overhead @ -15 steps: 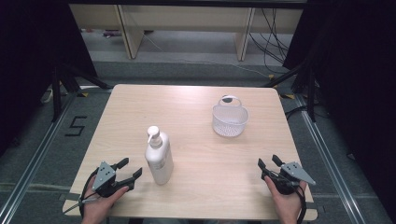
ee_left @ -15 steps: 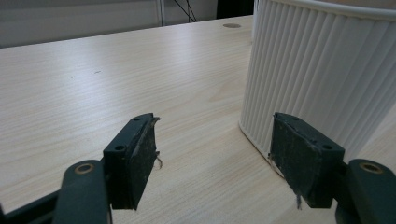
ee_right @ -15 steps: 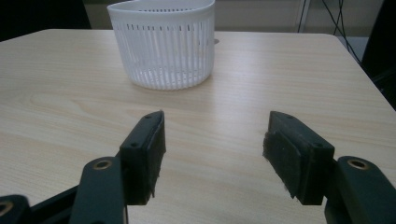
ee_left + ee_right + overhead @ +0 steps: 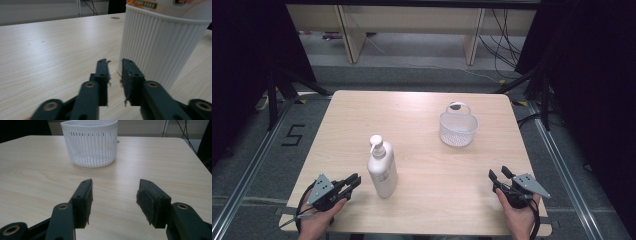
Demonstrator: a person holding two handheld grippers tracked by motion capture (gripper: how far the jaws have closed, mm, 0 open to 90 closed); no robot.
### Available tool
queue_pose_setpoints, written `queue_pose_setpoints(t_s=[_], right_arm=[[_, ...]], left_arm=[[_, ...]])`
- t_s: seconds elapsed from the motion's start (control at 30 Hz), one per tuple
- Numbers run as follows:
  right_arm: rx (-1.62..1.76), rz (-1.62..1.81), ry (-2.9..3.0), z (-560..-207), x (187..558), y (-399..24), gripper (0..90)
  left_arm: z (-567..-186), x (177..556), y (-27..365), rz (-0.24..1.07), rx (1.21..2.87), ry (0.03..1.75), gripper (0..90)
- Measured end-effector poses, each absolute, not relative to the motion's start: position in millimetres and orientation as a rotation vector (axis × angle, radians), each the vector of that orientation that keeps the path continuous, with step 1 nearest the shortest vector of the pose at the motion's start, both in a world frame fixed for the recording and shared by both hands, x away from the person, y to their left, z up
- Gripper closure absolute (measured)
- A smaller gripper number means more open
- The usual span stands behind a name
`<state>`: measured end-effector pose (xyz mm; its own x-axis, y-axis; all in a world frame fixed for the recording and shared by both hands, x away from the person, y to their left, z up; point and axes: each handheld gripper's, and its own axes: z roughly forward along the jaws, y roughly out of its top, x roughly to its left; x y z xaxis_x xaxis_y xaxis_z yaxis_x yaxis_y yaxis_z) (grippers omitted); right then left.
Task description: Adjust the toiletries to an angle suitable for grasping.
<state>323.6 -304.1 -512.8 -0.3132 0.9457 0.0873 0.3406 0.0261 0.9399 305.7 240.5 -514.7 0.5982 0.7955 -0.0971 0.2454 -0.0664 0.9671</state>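
**Pump Bottle Stood Beside a Nearly Closed Left Gripper**

While both hands rested at the near edge of the table (image 4: pixel 422 107), the white pump bottle (image 4: pixel 381 170) stood upright on the light wooden top, a little left of the middle and close to the person's side. Just beside it, to its left in the high view, lay the left gripper (image 4: pixel 353 181), held in the person's left hand (image 4: pixel 319 220) with its jaws pointing toward the bottle's lower body. Seen from the left gripper view, those jaws were drawn almost together, with only a narrow slit of table showing between the pads and nothing caught in it; the ribbed white base of the bottle (image 4: pixel 160 50) rose just beyond the tip of one jaw, very near, though whether the tip touched the bottle could not be told. A printed label showed at the top edge of that view.

Over at the right corner of the near edge, the right gripper (image 4: pixel 499 174) sat in the person's right hand (image 4: pixel 517 212), its grey three-cornered plate on top. Its jaws stood well apart and empty, with bare wood between them in the right gripper view.

A white slotted basket (image 4: pixel 458 131) stood farther back on the right half of the table, well apart from the bottle and from both grippers; a loop handle rose at its far rim. From the right gripper view the basket (image 4: pixel 90 143) sat ahead of the parted jaws, upright.
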Motion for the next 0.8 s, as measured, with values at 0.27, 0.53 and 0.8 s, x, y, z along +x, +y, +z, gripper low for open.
queue_pose_setpoints(t_s=[0.27, 0.53, 0.8], right_arm=[[1.332, 1.267, 1.723, -512.6, 324.1, -304.3, 47.0], [1.324, 1.276, 1.744, -512.0, 324.1, -303.1, 47.7], [1.305, 1.258, 1.733, -513.0, 326.6, -304.7, 47.4]], left_arm=[[-503.6, 302.8, 237.9, 0.580, 1.603, 0.831, 89.8], [-495.8, 305.6, 235.7, 0.528, 1.561, 0.773, 89.9], [-490.5, 309.0, 230.2, 0.513, 1.585, 0.728, 89.9]])
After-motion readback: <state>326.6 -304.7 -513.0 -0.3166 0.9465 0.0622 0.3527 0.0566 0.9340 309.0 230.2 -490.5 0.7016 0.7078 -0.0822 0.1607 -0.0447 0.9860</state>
